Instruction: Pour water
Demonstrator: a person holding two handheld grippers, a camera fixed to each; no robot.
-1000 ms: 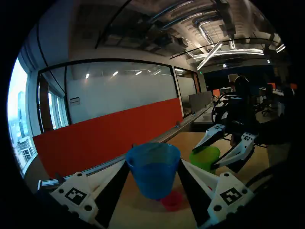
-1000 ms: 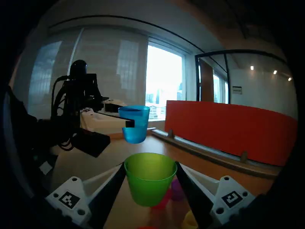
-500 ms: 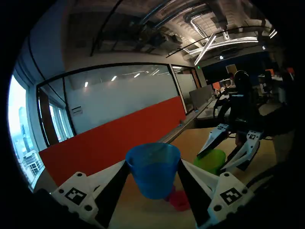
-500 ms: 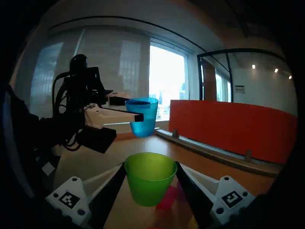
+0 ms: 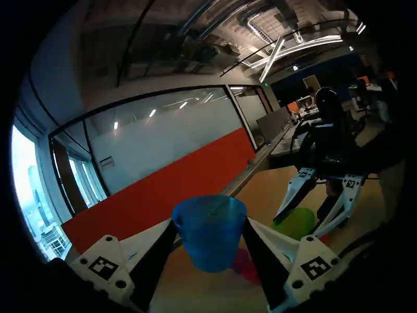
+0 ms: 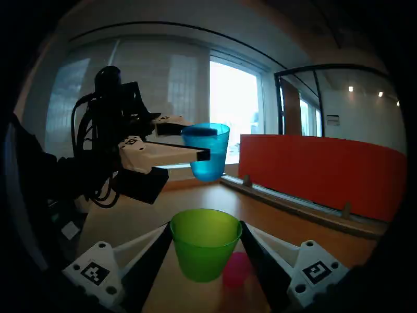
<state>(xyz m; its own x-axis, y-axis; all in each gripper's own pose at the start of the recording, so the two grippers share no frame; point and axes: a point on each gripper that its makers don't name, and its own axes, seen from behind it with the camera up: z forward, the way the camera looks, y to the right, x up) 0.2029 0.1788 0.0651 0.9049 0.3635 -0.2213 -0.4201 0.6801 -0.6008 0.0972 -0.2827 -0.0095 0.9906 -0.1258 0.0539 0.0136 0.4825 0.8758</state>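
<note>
Over the desk (image 6: pixel 130 219), both cups are airborne. The left gripper (image 5: pixel 209 229) has its jaws clenched on the blue cup (image 5: pixel 209 237), one finger each side. The right gripper (image 6: pixel 206 240) is likewise clamped on the green cup (image 6: pixel 205 245), rim up, held low & central.

What's just changed: vs. a sec ago the blue cup has climbed and slid in toward the green one. In right gripper view it went from lower & further left to hanging high, nearly over the green rim, & it looks bigger, i.e. closer. Left gripper view has rolled too: the orange partition (image 5: pixel 172 182) slants harder, so that hand seems to be starting a tip. The green cup has barely budged. For the task: approach looks approx. done, pour prob. next. No stream seen yet.

Views differ. Right gripper view gives the blue cup side-on, so the height gap to the green rim reads well, w/ a darker fill low in the cup, water I'd guess. Left gripper view looks past the blue rim & down at the green cup btwn the other jaws, so sideways line-up reads better there. A pink cup (image 6: pixel 237 267) sits on the desk just behind the green one, untouched.
</note>
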